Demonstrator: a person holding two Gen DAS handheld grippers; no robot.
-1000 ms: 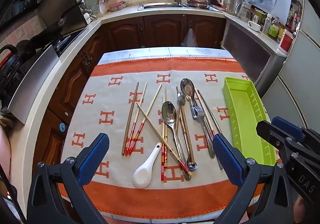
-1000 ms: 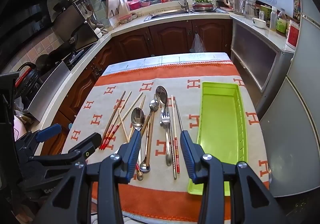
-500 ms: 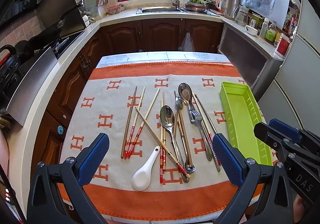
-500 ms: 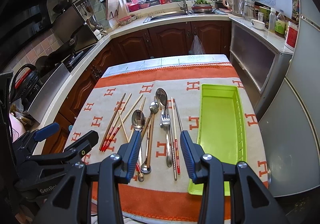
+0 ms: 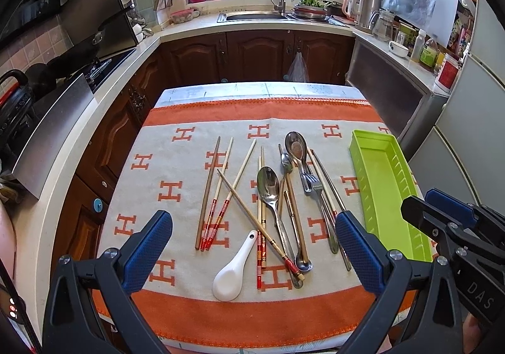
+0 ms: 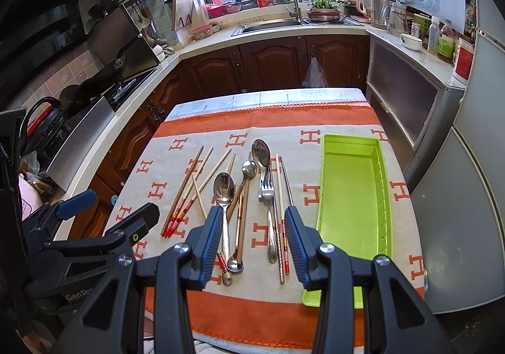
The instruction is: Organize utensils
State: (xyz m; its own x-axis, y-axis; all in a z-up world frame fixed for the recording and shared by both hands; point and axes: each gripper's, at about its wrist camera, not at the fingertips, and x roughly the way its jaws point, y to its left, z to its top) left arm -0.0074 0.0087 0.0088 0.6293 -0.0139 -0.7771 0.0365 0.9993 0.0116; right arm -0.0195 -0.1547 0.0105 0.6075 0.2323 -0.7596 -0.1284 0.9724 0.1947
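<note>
Both tongs, left (image 5: 252, 246) and right (image 6: 252, 238), hang open and empty over the near edge of the orange-and-cream cloth-covered surface (image 5: 176, 164). The long lime-green plastic tray (image 6: 350, 196) lies along its right edge, pointing toward the sink. Mixed metal spoons, fork and wooden chopsticks (image 5: 271, 193) lie mid-cloth, mostly lengthwise.

Lime-green tray (image 6: 353, 196); orange-and-cream H-pattern cloth (image 5: 176, 161); white spoon (image 5: 232, 275).
</note>
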